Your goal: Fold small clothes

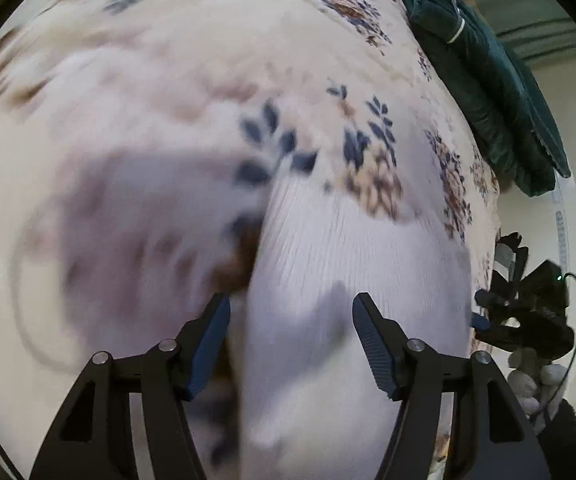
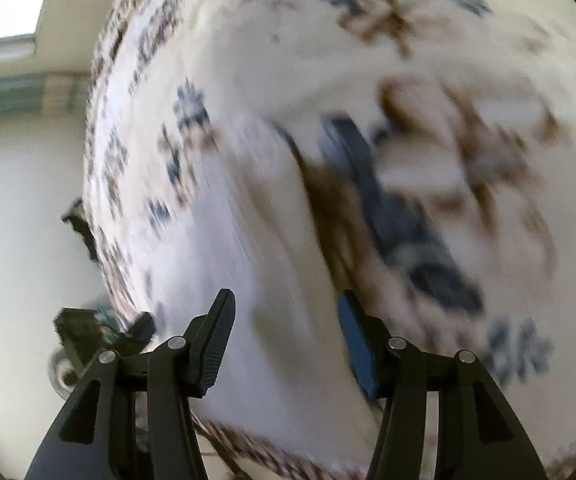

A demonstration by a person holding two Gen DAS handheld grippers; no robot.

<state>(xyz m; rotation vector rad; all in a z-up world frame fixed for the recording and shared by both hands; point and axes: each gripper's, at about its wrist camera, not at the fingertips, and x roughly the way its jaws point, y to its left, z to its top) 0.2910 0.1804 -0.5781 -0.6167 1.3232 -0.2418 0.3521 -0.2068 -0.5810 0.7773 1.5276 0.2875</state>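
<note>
Floral bedding (image 1: 216,40), cream with blue and brown sprigs, covers the bed that fills both wrist views, and much of it is smeared by motion blur. At the left of the left wrist view a grey shadow falls across the cover; next to it, running from the middle of the frame down between the fingers, lies the white ribbed garment (image 1: 347,280), spread on the bed with one long edge showing as a dark seam on its left side. The left gripper (image 1: 291,344) hangs just above it with its jaws wide and nothing between them. Further right, a dark green jacket (image 1: 487,92) lies at the far edge of the bed, and below it the right gripper (image 2: 286,340) appears as a black shape beside the bed; in its own view it also stands wide and empty over the pale cloth. The garment looks light, thin and limp, so it should crease easily and sag if lifted by one point. A judged best hold is a pinch at a corner or hem along that visible edge, one gripper at each end, so the fold stays straight.
</note>
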